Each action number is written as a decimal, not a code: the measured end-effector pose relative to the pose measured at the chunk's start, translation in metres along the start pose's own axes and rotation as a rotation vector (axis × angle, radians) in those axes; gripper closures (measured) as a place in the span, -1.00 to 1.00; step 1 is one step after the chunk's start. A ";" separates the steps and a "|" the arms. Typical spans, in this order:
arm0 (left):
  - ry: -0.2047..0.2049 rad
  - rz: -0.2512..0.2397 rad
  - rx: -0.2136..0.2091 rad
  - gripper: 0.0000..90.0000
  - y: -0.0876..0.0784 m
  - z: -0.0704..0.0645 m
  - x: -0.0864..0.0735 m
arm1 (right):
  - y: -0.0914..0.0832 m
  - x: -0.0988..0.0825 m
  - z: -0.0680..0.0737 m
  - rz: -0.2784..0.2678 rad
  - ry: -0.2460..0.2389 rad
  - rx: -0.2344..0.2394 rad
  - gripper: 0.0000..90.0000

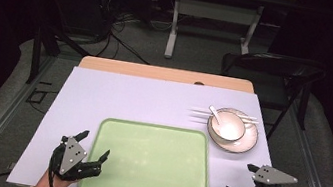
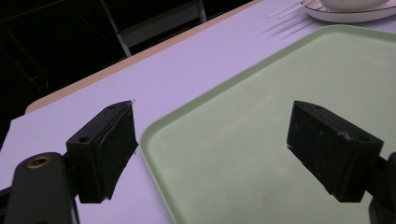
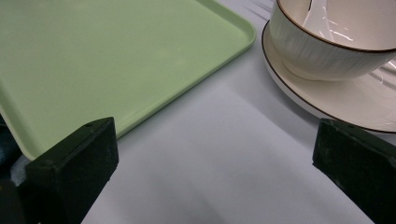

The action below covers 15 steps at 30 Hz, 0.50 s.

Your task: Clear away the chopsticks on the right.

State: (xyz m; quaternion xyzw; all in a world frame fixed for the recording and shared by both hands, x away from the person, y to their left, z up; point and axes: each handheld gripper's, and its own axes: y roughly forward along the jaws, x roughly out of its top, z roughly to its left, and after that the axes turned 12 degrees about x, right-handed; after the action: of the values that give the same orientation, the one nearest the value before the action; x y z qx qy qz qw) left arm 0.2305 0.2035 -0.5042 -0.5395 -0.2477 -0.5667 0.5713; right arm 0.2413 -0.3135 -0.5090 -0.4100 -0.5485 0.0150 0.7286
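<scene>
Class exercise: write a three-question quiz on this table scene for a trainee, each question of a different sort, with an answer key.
1. True or false: the green tray has dishes on it.
2. Multiple choice: the bowl sits on A) the tray, B) the plate, C) the bare table cover.
3. Short answer: how do the jaws of the left gripper and the right gripper stand?

Key
1. False; its surface is bare.
2. B; a spoon rests in the bowl, and chopsticks lie across the plate's far side.
3. Both open, holding nothing.
</scene>
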 end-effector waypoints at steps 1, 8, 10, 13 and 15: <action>0.008 0.005 -0.004 -0.66 0.000 0.000 0.000 | 0.000 0.000 0.000 0.003 -0.002 0.005 -1.00; -0.004 0.001 -0.003 -0.66 0.003 -0.001 0.001 | 0.000 -0.003 -0.005 0.060 -0.007 0.023 -1.00; 0.008 0.010 -0.013 -0.65 0.005 -0.001 0.002 | -0.002 -0.003 -0.006 0.065 -0.010 0.031 -1.00; 0.009 0.011 -0.016 -0.65 0.004 -0.002 0.001 | -0.003 -0.002 -0.006 0.080 -0.013 0.031 -1.00; 0.003 0.009 -0.010 -0.66 0.002 0.000 0.001 | -0.001 0.001 -0.008 0.100 -0.023 0.039 -1.00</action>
State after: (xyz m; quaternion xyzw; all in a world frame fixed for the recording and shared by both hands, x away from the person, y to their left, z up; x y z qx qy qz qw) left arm 0.2324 0.2029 -0.5044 -0.5424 -0.2417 -0.5664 0.5715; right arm 0.2479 -0.3186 -0.5082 -0.4225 -0.5352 0.0668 0.7284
